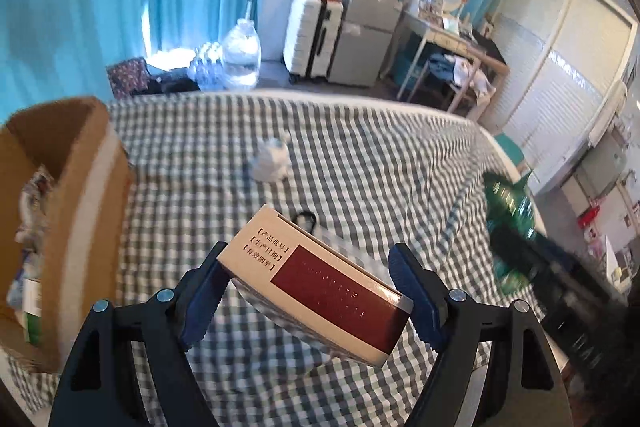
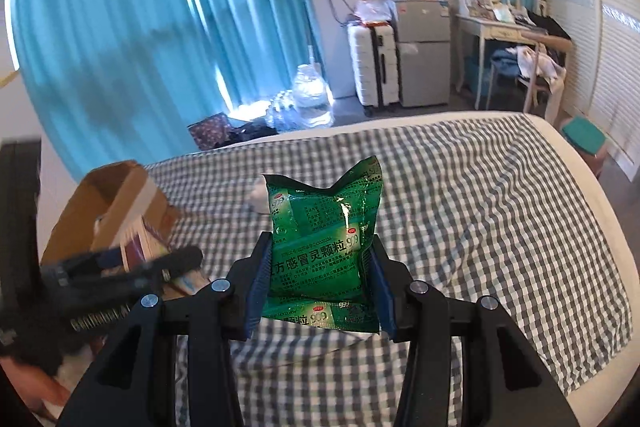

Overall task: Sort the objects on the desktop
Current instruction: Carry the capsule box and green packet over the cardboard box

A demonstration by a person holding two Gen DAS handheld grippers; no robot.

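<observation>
the left gripper holds a cream and dark red cardboard medicine box crosswise between its blue pads, one pad on each end of the box, above the grey and white checked bedspread. the open brown cardboard carton stands just to the left of it, with packets visible inside. the right gripper is clamped on a green plastic pouch of medicine sachets, which stands upright between the pads over the same bedspread. a crumpled white object lies on the cloth further back, and a small black loop lies just beyond the box. blue curtains hang behind the bed.
</observation>
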